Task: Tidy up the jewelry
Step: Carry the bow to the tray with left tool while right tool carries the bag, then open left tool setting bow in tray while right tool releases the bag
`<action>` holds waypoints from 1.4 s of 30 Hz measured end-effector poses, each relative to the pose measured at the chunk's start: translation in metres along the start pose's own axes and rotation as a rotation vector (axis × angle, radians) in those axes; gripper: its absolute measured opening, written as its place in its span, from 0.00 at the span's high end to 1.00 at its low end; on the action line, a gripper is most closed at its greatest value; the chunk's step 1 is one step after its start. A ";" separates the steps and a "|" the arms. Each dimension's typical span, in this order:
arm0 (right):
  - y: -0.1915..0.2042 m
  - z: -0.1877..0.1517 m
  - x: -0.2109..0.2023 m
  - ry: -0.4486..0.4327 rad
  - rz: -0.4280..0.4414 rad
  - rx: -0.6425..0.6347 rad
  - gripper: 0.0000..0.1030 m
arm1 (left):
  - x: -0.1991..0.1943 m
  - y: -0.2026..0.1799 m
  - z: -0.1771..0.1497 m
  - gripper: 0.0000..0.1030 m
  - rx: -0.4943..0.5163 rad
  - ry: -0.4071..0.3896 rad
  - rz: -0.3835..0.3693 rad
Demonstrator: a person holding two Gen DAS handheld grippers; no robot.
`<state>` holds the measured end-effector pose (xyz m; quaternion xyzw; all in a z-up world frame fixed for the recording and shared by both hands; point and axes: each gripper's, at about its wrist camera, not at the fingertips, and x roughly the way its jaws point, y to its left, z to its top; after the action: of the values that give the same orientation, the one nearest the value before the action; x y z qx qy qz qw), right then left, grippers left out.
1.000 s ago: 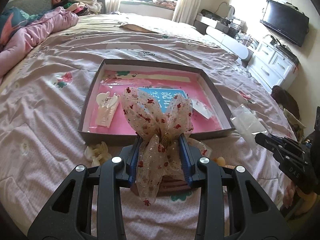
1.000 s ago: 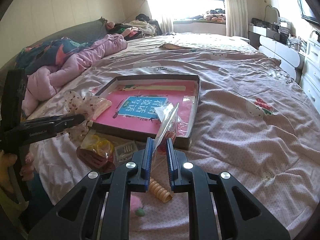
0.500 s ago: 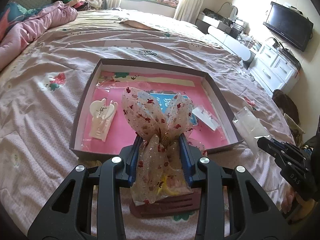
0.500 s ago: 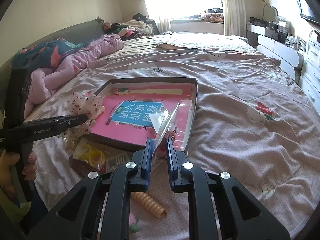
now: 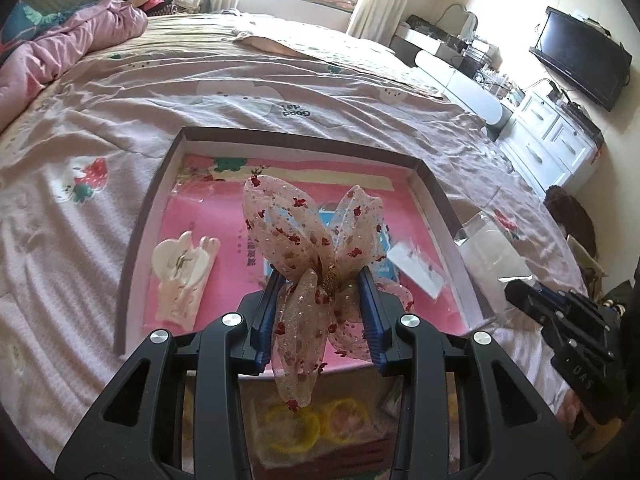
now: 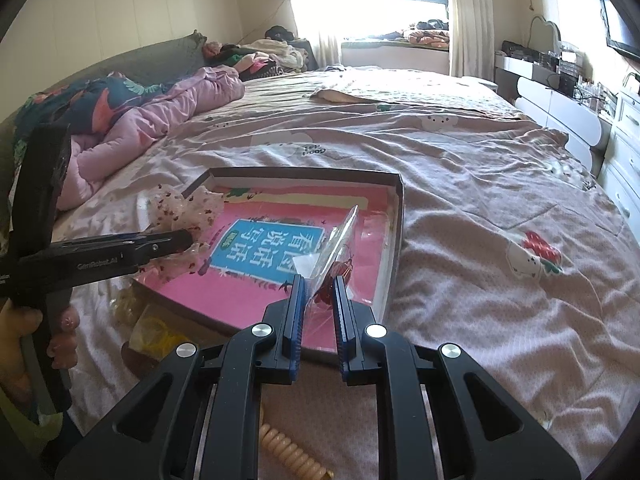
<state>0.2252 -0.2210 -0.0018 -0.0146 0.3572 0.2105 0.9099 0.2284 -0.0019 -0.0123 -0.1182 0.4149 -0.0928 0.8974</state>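
As both loads hang over the box, status: carrying, not yet set down.
L hand-held gripper: clenched on sheer bow by its knot, so the loops stay free; bow hangs above the pink liner, approx mid-box.
R hand-held gripper: clamped on clear packet w/ a red item inside, over the box's 5 o'clock corner.
Box: on the bed, acts as the sorting tray.
White clip: already in the box at 9 o'clock.
Judgement: both pieces prob. go inside next.

Both my grippers carried forward — bow in my left gripper now over the tray; bag in my right gripper over its near right corner.
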 end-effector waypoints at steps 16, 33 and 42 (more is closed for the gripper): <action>0.003 0.017 0.044 0.031 -0.020 -0.034 0.87 | 0.032 0.012 0.002 0.71 -0.025 0.050 0.013; 0.002 0.025 0.079 0.072 -0.045 -0.045 0.87 | 0.032 0.020 0.003 0.45 -0.016 0.038 0.031; 0.006 0.024 0.092 0.090 -0.053 -0.043 0.84 | 0.026 0.026 0.002 0.29 -0.018 0.029 0.042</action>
<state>0.2990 -0.1768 -0.0435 -0.0529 0.3926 0.1931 0.8977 0.2477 0.0163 -0.0373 -0.1164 0.4312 -0.0718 0.8918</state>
